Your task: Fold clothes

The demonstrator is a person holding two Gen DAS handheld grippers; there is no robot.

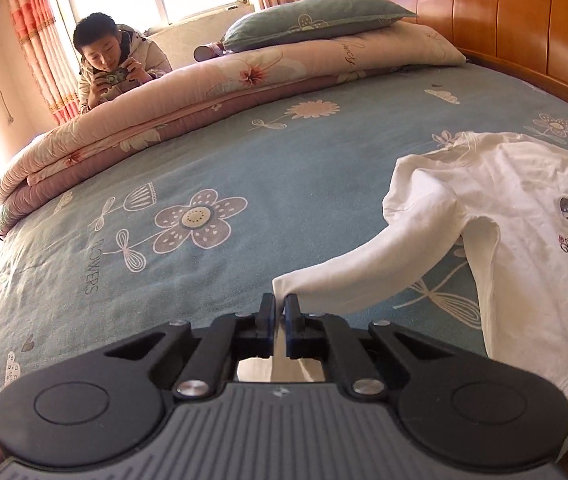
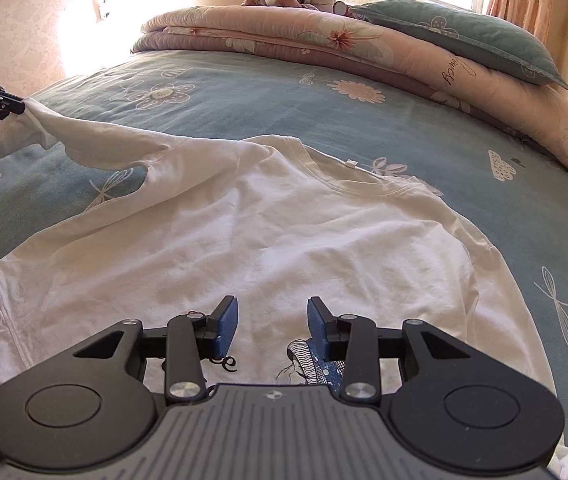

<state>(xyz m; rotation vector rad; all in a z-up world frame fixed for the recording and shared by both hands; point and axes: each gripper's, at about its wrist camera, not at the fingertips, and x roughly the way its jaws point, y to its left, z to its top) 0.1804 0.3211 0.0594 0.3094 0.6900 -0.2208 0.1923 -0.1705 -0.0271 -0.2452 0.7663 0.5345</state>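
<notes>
Left gripper (image 1: 281, 307) fingers pinch the shirt (image 2: 268, 232) sleeve (image 1: 364, 276), lifted off the bed (image 1: 244, 152); right gripper (image 2: 273, 322) fingers hang spread above the shirt's print.

"flowers" on the bedsheet (image 1: 92, 268); "day" in script on the white t-shirt (image 1: 524, 216).

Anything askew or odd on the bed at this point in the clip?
Only the white shirt: it lies flat on the bed, but one sleeve is lifted off the sheet, pinched in the shut left hand-held gripper. Nothing looks damaged.
</notes>
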